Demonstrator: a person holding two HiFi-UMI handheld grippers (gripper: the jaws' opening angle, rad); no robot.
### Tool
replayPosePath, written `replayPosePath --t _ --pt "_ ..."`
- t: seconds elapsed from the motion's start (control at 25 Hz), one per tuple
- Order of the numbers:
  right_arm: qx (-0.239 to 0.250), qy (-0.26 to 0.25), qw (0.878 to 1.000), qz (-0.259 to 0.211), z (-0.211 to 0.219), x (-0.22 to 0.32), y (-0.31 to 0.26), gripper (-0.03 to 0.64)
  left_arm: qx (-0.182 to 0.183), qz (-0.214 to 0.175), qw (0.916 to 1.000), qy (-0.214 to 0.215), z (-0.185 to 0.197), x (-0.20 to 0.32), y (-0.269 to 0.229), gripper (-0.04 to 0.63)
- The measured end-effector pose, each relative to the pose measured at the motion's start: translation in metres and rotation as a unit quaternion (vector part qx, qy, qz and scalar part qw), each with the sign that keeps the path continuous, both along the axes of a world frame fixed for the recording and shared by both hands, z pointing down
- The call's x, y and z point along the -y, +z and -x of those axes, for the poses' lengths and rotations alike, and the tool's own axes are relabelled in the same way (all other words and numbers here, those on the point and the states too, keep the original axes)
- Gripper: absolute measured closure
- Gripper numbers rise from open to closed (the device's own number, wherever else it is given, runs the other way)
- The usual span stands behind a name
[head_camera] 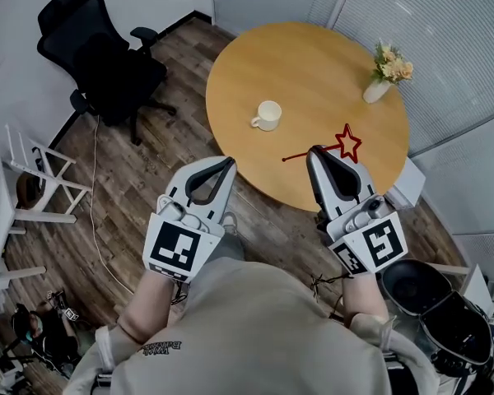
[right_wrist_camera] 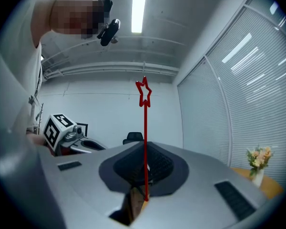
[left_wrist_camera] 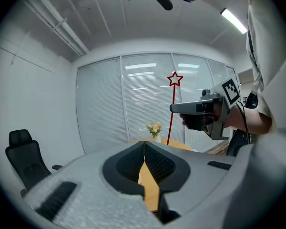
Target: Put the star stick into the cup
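Red star stick [right_wrist_camera: 145,128] was not in the cup [head_camera: 267,115] yet, so we marked the task as part done. The pickup looked finished: the stick was off the worktop [head_camera: 313,64] and carried by the right gripper [head_camera: 315,151], upright, star end on top and the thin stem hanging below the grip. The cup stood on the worktop, handle to the left in the head view, with nothing in it that we could see, and well apart from the stick. What was left, as we judged it: bring the lower stem end over the cup mouth, lower it in, let go.

In the right gripper view the fingers [right_wrist_camera: 168,166] were closed on the stem, pinching it part-way along its length, and nothing else was touched.

The left gripper [head_camera: 228,164] was held beside the right one, over the floor just short of the worktop edge. In the left gripper view its fingers [left_wrist_camera: 162,163] were together at the tips and held nothing; only a strip of wood worktop showed through the slot lower down. We took it as idle for this step.

A vase of flowers [head_camera: 387,74] stood at the far right of the worktop, clear of the cup. A black office chair [head_camera: 99,56] stood off to the left on the floor.
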State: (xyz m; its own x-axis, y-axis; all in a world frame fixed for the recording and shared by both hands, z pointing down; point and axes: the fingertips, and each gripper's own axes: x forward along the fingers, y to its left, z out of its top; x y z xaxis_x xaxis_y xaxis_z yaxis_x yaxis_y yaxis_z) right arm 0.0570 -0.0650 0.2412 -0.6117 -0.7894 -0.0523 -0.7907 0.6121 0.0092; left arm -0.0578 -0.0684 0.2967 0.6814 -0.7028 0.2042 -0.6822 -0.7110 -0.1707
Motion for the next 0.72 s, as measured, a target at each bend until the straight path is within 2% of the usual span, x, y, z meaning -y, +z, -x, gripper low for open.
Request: replayPosePath --t 0.32,0.72 --pt "-0.007 0.036 0.999 0.005 0.028 0.067 -0.012 0.581 -0.004 0.004 0.9996 0.029 0.03 0.074 -0.009 0.573" --pt "-0.007 0.069 0.998 0.003 0.033 0.104 -0.009 0.581 -0.006 -0.001 0.998 0.063 0.03 0.115 -0.007 0.573"
